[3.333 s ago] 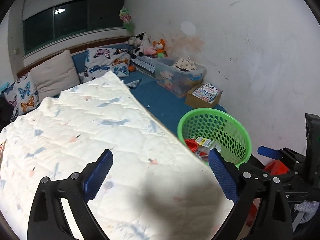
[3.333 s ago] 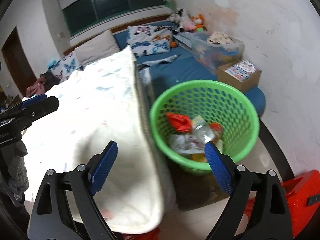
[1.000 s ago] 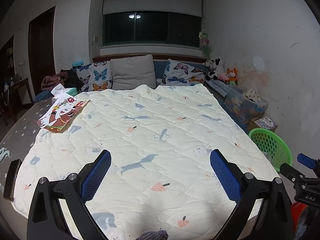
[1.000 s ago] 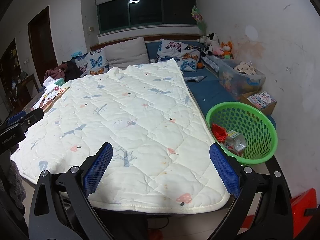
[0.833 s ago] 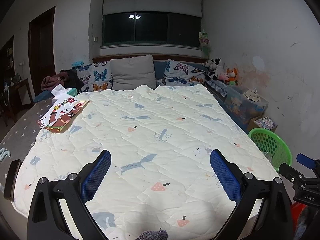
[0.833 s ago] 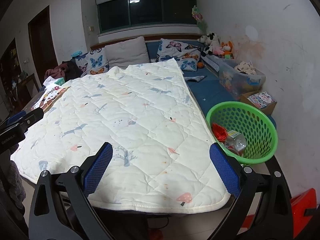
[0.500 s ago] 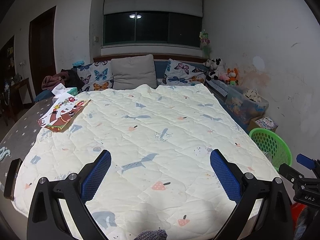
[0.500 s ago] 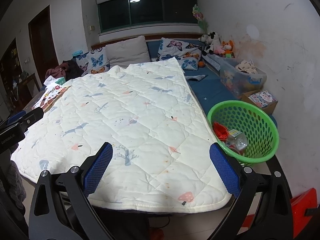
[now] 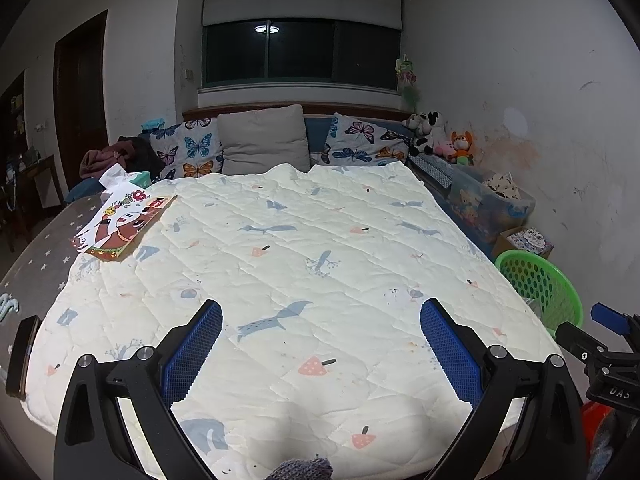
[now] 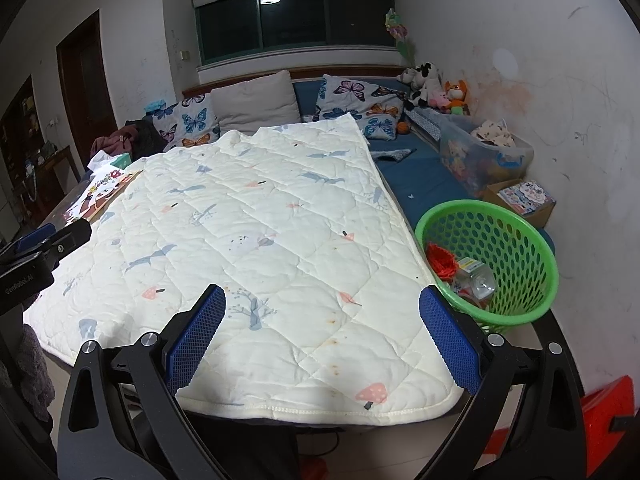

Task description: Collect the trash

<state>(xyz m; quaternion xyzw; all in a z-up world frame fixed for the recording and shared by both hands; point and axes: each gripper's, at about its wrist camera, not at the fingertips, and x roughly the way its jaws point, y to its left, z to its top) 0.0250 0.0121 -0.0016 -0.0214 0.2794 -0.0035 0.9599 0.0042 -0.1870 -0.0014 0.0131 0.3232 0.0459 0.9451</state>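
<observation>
Left wrist view
Left gripper [image 9: 320, 344]: spread wide, holding nothing, hovering over the near end of the quilt [image 9: 288, 248].
Candidate trash: a printed flat box [image 9: 120, 228] lies at the quilt's far left edge (whether it counts as trash, I can't say).
Advice: scan the bed first; approach that box low and from the side.

Right wrist view
Right gripper [image 10: 320, 332]: also spread, empty.
Green basket [image 10: 516, 236]: just beside the bed's right edge, upright, perforated, open-topped.
Contents: something red [image 10: 440, 260] and a clear bottle [image 10: 472, 276] lie at the bottom.
Advice: drop from above the rim, not against it.
</observation>
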